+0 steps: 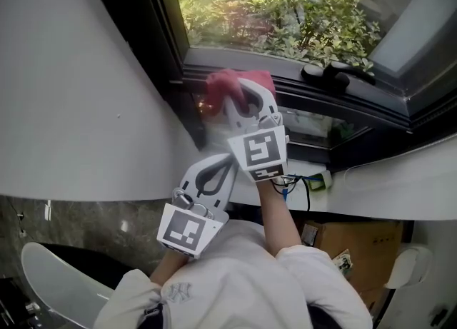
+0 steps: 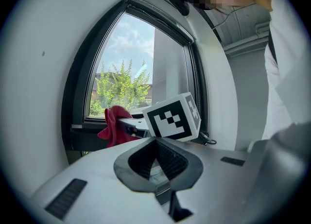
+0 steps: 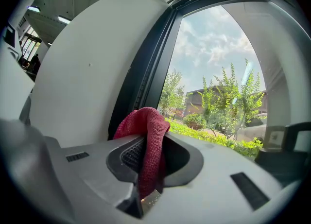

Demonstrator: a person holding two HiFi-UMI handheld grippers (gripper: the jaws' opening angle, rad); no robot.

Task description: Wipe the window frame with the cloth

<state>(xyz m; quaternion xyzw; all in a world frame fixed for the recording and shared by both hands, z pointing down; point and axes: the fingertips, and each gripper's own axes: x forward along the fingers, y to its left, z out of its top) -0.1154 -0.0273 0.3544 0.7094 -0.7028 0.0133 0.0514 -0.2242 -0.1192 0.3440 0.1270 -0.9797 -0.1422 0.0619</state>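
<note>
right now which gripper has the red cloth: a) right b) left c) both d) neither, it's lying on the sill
a: the red cloth is pinched in the jaws of the right gripper, while the left gripper is shut on nothing.

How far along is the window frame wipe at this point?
Done: the cloth is picked up and clamped in the right gripper. In hand: the cloth sits at the lower left corner of the window frame. Left: the bottom rail toward the handle, and the uprights. No wiped trace shows, so coverage cannot be judged. The left gripper hangs back, shut and empty.
</note>
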